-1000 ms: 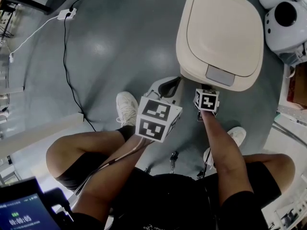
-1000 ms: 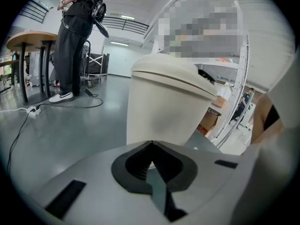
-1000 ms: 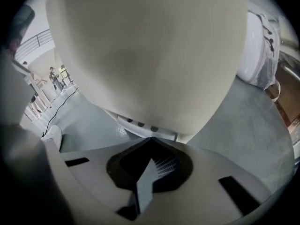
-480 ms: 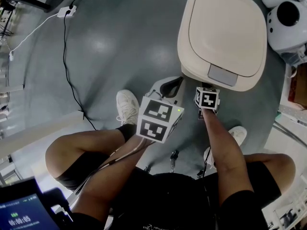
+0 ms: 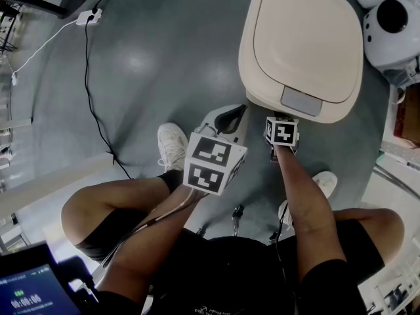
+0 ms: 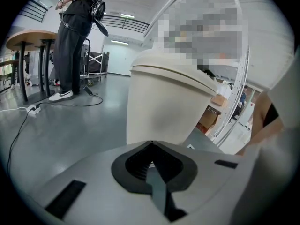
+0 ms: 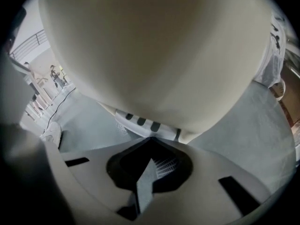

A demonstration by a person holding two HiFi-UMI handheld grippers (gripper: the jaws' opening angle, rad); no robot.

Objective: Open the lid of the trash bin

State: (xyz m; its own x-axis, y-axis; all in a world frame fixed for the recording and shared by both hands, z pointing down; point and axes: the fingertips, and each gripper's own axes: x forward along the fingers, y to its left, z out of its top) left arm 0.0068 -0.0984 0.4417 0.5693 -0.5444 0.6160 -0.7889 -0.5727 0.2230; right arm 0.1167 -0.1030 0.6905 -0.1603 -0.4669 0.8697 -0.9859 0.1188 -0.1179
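Cream lid [image 5: 307, 37] upper right — right hand-held gripper [image 5: 281, 126] just below it, nearer than left hand-held gripper [image 5: 227, 119]; both closed, empty.

Open grey floor [image 5: 164, 58] lay left of the trash bin [image 5: 302, 44], crossed only by a black cable [image 5: 89, 77]. The bin's front wall stood close ahead of the right gripper [image 7: 150, 139]. White domed units [image 5: 390, 25] crowded the bin's right side.
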